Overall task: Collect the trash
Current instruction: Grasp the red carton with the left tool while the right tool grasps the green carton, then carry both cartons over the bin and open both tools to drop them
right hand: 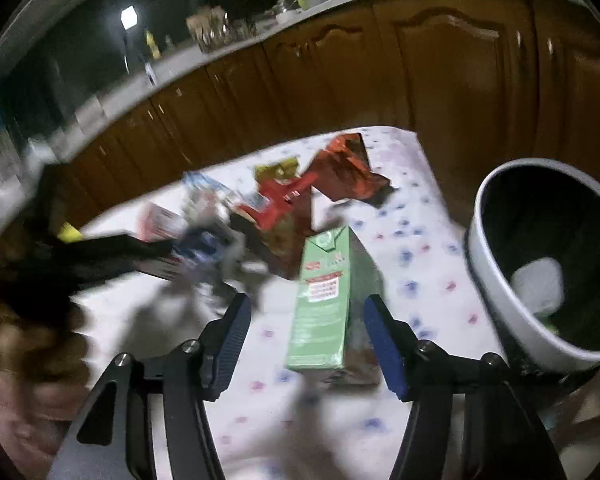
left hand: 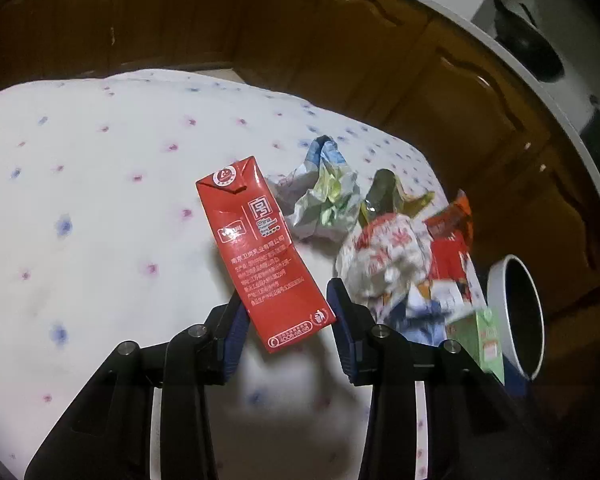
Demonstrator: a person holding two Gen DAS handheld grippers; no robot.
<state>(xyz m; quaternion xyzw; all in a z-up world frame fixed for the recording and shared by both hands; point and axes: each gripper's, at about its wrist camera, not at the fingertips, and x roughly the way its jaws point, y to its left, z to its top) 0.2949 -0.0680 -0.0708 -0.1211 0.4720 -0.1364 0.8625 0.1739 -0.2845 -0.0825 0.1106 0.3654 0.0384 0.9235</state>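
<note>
Left tool [left hand: 288, 316]: we see it spread around the tilted red carton [left hand: 260, 252], pads apparently not pressing.
Right tool [right hand: 306, 338]: spread, straddling one green carton [right hand: 326, 300] upright on the worktop [right hand: 420, 240].
Bin [right hand: 496, 292]: one, at the worktop's right edge.
Free room: left of the wrapper pile [left hand: 384, 236].

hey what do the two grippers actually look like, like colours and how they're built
Both look alike. The left gripper and the right gripper each have two black angular linkage arms joined by round silver pivot pins. Each finger carries a dark blue ribbed pad: left fingers, right fingers. No cables, labels or sleeves show on either one in the two wrist views.
</note>
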